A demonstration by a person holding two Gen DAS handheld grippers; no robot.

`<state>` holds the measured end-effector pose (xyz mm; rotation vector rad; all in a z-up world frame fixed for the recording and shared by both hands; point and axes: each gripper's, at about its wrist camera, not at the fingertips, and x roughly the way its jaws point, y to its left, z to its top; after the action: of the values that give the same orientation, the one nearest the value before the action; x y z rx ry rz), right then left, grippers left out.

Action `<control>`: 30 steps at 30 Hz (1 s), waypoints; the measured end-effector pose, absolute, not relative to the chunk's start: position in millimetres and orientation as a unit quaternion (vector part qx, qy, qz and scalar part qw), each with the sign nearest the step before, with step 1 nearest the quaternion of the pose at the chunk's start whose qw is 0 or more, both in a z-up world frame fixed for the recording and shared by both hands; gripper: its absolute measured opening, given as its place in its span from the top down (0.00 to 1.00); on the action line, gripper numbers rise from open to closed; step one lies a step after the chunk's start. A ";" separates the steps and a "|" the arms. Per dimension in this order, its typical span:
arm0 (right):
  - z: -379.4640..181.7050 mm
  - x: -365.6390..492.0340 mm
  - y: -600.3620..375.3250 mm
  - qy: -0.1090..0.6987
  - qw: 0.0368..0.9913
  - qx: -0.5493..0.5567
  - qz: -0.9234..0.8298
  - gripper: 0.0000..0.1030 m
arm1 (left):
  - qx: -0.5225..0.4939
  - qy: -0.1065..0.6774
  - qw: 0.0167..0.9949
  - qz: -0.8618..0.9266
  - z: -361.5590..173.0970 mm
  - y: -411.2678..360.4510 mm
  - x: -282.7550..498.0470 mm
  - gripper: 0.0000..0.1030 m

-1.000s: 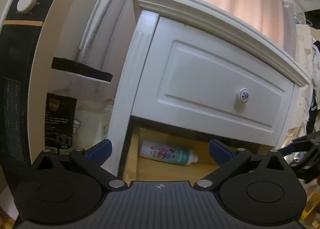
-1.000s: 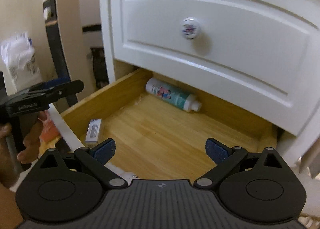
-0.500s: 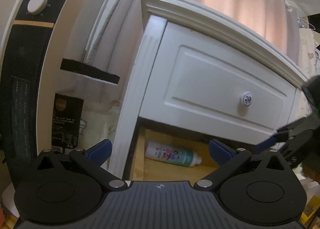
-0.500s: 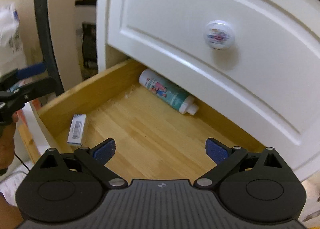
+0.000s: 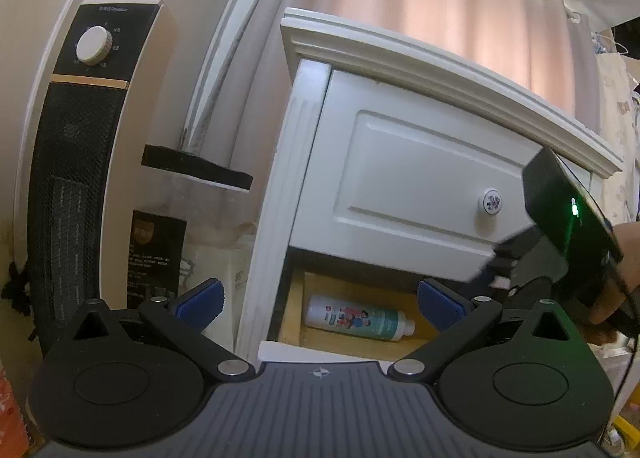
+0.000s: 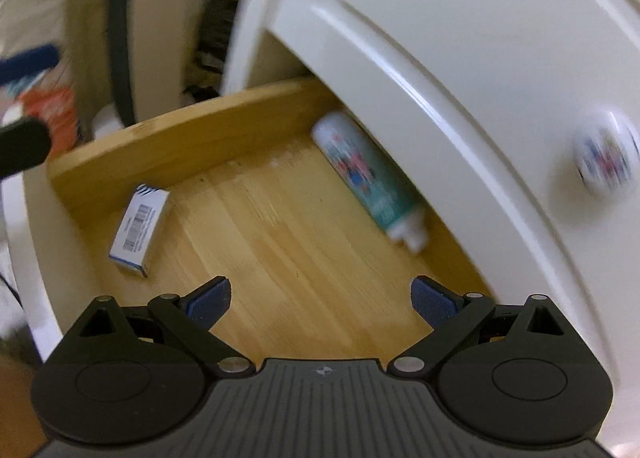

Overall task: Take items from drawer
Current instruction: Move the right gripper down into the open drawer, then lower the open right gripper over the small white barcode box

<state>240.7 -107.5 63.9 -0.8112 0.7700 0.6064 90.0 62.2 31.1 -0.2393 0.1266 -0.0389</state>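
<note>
Drawer (image 6: 280, 242) pulled out under a shut upper drawer front (image 5: 420, 194); two items lie inside.

Bottle (image 6: 368, 182) lies on its side at the back, cap toward the right, partly tucked under the upper front, which will likely crowd a reach from above. Box (image 6: 138, 228) lies flat near the left wall, barcode up, well apart from the bottle. Right gripper (image 6: 322, 296) hangs over the drawer floor, jaws spread wide, nothing between them; it points into the drawer, between the two items, so which one it is headed for cannot be told. View is blurred. Left gripper (image 5: 320, 298) hangs outside, low at the front, jaws also wide and empty, looking in at the bottle (image 5: 360, 318). Heater (image 5: 80, 162) stands left of the cabinet.
</note>
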 end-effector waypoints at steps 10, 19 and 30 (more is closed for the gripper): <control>52.2 250.2 -86.7 0.349 0.766 -0.423 0.335 0.00 | -0.104 0.070 0.992 -0.016 30.6 60.3 85.5 0.00; 45.7 267.1 -71.1 0.376 0.747 -0.376 0.399 0.00 | -0.087 0.076 0.993 -0.004 31.0 62.9 83.9 0.00; 41.1 279.3 -43.7 0.400 0.731 -0.345 0.432 0.00 | -0.078 0.076 0.994 0.004 29.4 66.4 80.5 0.00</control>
<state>279.3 -43.7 41.1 -0.7585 0.8813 0.9519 80.5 66.4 29.4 -0.1557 0.1515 0.0085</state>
